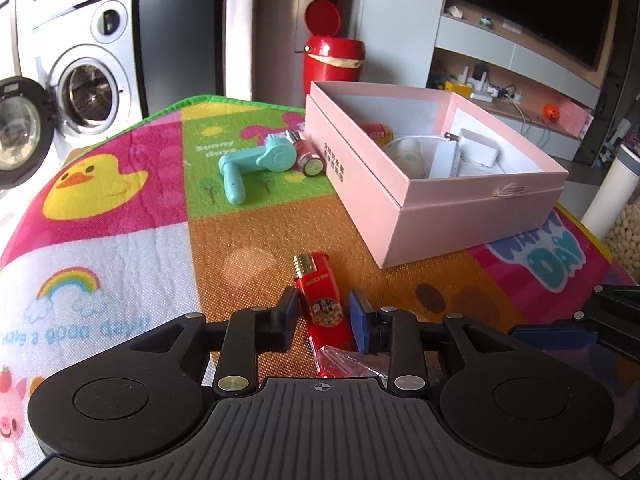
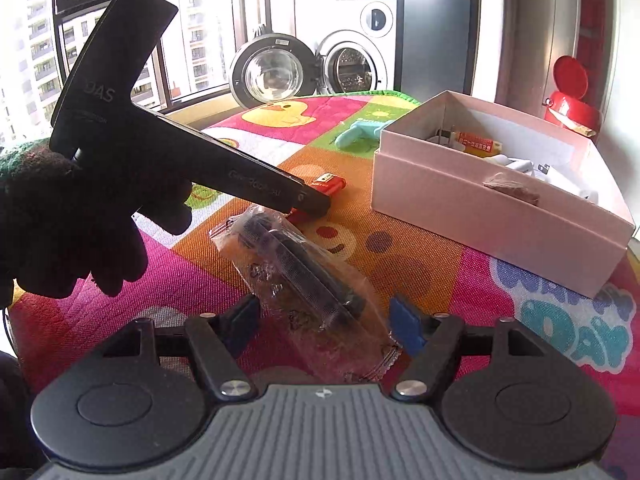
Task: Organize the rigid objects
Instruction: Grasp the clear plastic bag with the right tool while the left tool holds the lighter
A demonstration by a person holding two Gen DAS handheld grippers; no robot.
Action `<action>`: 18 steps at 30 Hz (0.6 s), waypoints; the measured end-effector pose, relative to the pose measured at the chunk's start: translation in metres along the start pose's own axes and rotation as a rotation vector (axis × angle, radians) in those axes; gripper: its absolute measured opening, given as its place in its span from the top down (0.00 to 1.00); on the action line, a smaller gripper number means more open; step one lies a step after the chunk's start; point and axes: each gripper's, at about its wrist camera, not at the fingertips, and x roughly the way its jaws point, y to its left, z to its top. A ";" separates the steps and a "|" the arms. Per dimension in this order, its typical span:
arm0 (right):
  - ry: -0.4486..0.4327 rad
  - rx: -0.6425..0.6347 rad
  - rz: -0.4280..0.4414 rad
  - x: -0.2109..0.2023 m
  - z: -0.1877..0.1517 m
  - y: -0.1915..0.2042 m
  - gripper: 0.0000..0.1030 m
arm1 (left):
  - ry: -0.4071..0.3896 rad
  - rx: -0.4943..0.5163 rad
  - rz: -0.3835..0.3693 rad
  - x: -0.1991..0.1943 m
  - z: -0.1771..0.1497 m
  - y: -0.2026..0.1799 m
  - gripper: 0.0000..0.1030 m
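Your left claw stands narrowly apart around the red lighter, your right claw wide around the wrapped razor; close, then carry both to the pink box.

The play mat looks like woven cloth — coarse, matt, its grain plain in the orange square. The pink box is smooth matt cardboard, white inside. The red lighter is glossy plastic with a ribbed gold metal cap. Far left, the teal tool is smooth plastic; the battery beside it shines metallic. The black object's wrapper is crinkled clear film — glossy.
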 end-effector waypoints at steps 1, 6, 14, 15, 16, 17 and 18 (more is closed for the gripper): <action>0.000 -0.003 0.000 0.000 0.000 0.000 0.28 | -0.007 -0.003 -0.005 -0.001 -0.002 0.001 0.69; 0.002 -0.018 -0.006 0.001 -0.001 0.003 0.25 | -0.055 -0.008 -0.031 -0.015 -0.020 0.006 0.74; 0.009 -0.024 -0.021 0.001 0.000 -0.004 0.24 | -0.086 -0.094 -0.004 -0.050 -0.050 0.023 0.74; 0.008 -0.027 -0.052 0.001 0.000 -0.008 0.23 | -0.087 -0.104 0.002 -0.053 -0.052 0.026 0.74; 0.007 -0.021 -0.075 0.000 0.000 -0.012 0.23 | -0.092 -0.116 0.001 -0.055 -0.055 0.029 0.74; 0.010 0.003 -0.110 0.000 0.000 -0.020 0.23 | -0.098 -0.124 -0.005 -0.057 -0.057 0.031 0.74; 0.016 0.045 -0.124 0.000 0.000 -0.030 0.21 | -0.108 -0.133 -0.010 -0.057 -0.058 0.033 0.74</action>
